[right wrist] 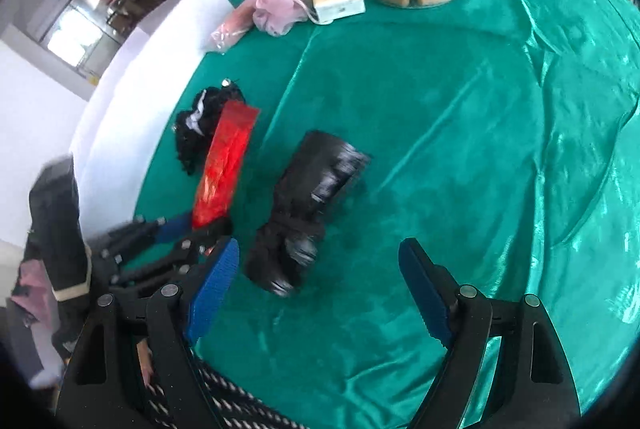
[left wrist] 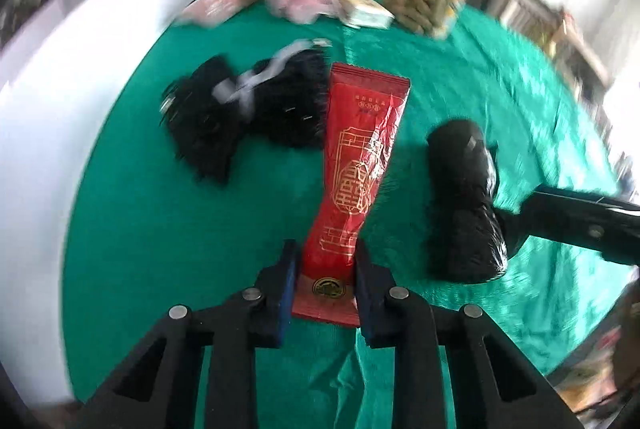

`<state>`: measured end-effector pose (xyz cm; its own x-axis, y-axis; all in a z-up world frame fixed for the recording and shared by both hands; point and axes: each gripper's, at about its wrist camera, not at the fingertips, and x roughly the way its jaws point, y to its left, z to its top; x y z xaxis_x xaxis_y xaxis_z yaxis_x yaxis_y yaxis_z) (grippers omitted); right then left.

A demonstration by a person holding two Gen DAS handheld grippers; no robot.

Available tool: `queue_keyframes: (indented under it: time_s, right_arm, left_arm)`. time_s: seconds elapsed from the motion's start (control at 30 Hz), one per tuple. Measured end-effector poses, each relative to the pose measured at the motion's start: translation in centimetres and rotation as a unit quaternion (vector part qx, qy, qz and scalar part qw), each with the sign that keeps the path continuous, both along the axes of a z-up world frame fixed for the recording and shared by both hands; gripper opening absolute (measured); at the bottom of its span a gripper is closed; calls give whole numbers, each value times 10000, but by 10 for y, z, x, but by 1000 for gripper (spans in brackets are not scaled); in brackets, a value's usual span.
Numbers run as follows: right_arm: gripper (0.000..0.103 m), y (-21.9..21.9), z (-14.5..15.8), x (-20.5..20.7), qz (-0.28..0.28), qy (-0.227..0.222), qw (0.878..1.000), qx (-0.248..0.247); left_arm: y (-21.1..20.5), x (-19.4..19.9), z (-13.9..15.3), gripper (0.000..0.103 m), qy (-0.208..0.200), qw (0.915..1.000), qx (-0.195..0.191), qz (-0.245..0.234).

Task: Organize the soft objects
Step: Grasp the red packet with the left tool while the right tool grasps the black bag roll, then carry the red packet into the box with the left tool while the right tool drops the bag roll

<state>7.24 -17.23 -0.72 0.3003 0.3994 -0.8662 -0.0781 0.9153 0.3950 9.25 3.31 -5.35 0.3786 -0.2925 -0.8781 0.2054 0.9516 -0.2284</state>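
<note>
1. My left claw was clamped on the red packet's near end, over the green cloth.
2. Right claw stood open, empty.
3. Packet looked light, crinkly, slippery; the flat end seam was the sensible hold.

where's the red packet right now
The red packet is pinched in the left hand-held gripper, between the black fuzzy bundle and the black roll.
</note>
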Motion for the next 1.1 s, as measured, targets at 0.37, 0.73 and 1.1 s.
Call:
queue_keyframes:
  time_s: [0.37,0.73,1.1]
  right_arm:
    - [44,36,-26,0,476,-230,9924,-1109]
    - [44,-24,0,-8,147,-408,9947,-934]
    - [44,110,118,26,1355,-1544,9786,-135]
  left_arm:
    - [54,-34,21,26,-249,9928,-864,789]
    - [83,-48,53,26,-579,9796,-1537,1159]
    - [199,-42,122,26,-1176,9596,-1249,2228]
